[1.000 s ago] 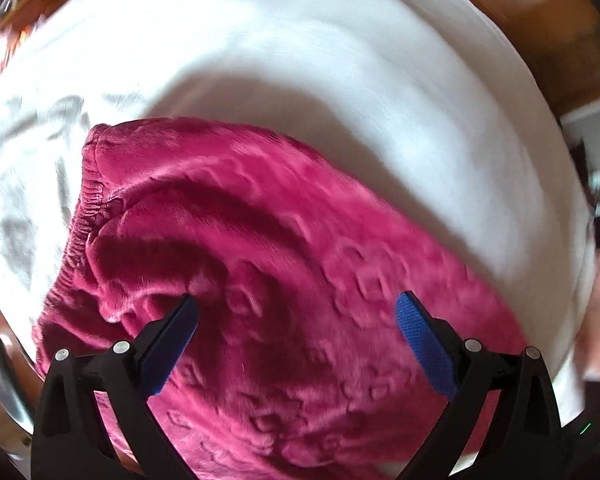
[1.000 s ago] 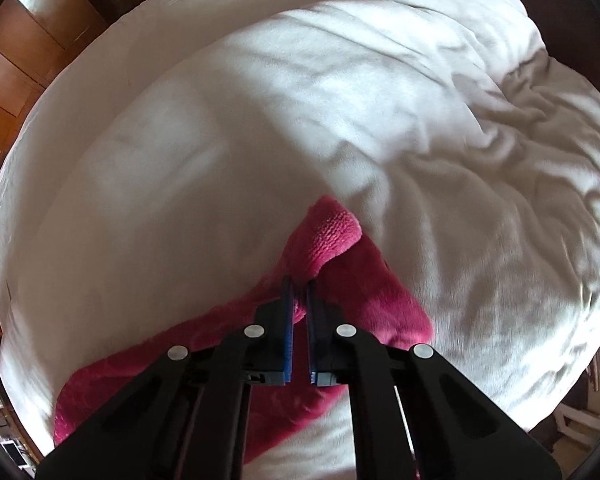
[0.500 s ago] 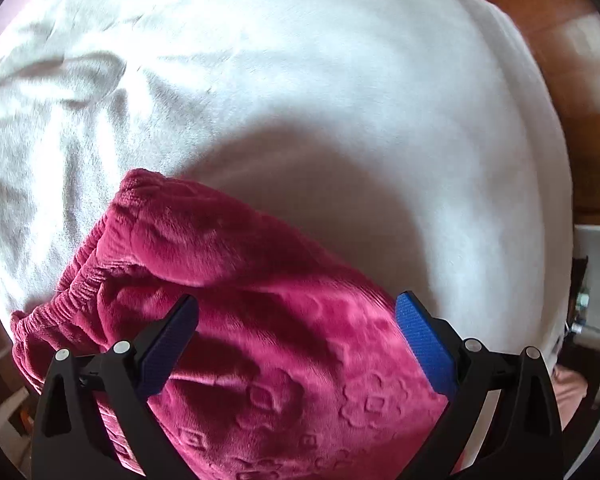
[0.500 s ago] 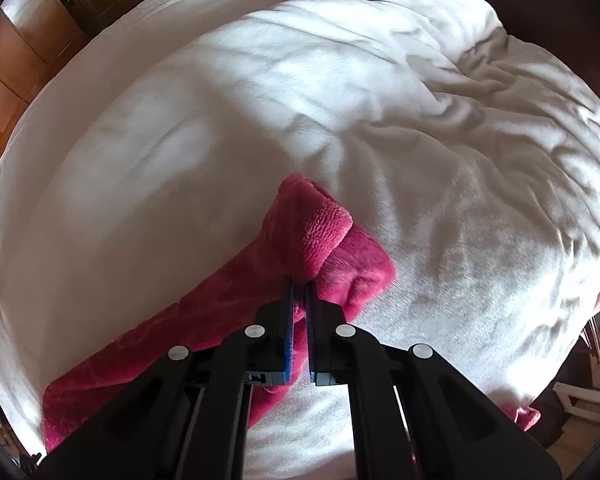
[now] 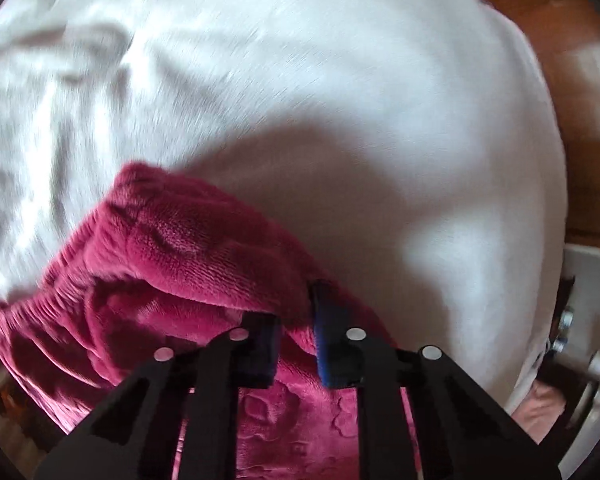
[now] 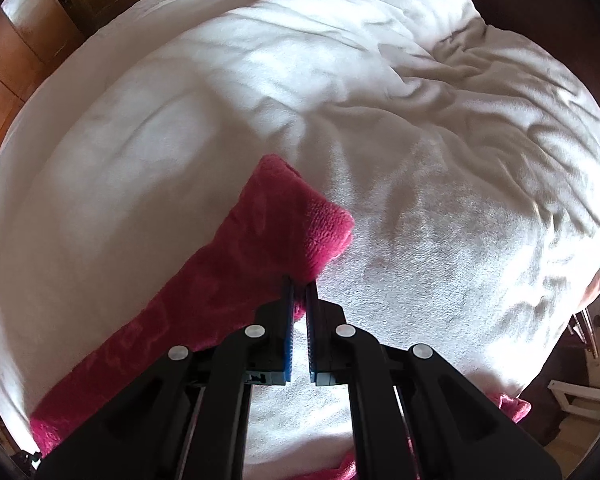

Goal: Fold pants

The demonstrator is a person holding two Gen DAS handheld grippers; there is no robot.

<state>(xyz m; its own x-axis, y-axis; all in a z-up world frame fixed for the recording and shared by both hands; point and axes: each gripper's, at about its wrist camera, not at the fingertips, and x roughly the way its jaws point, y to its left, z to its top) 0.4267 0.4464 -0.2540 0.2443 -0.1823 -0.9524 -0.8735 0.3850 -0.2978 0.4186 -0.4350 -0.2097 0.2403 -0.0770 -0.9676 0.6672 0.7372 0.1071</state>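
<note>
The pants (image 5: 188, 256) are magenta fleece with an embossed pattern and lie on a white bed cover (image 5: 340, 80). In the left wrist view the elastic waistband end bunches up at lower left. My left gripper (image 5: 296, 320) is shut on a raised fold of this fabric. In the right wrist view a leg of the pants (image 6: 268, 248) stretches from lower left up to the middle, its hem end lifted. My right gripper (image 6: 299, 292) is shut on the edge of that leg near the hem.
The white bed cover (image 6: 420, 160) is rumpled at the far right. Wooden furniture (image 6: 28, 40) stands beyond the bed at upper left. A wooden floor (image 5: 572, 80) and a white fixture (image 5: 580, 320) lie past the bed's right edge in the left wrist view.
My left gripper was open over the pants and has now shut on a fold of the fabric. My right gripper stays shut on the leg and has lifted it toward the far side.
</note>
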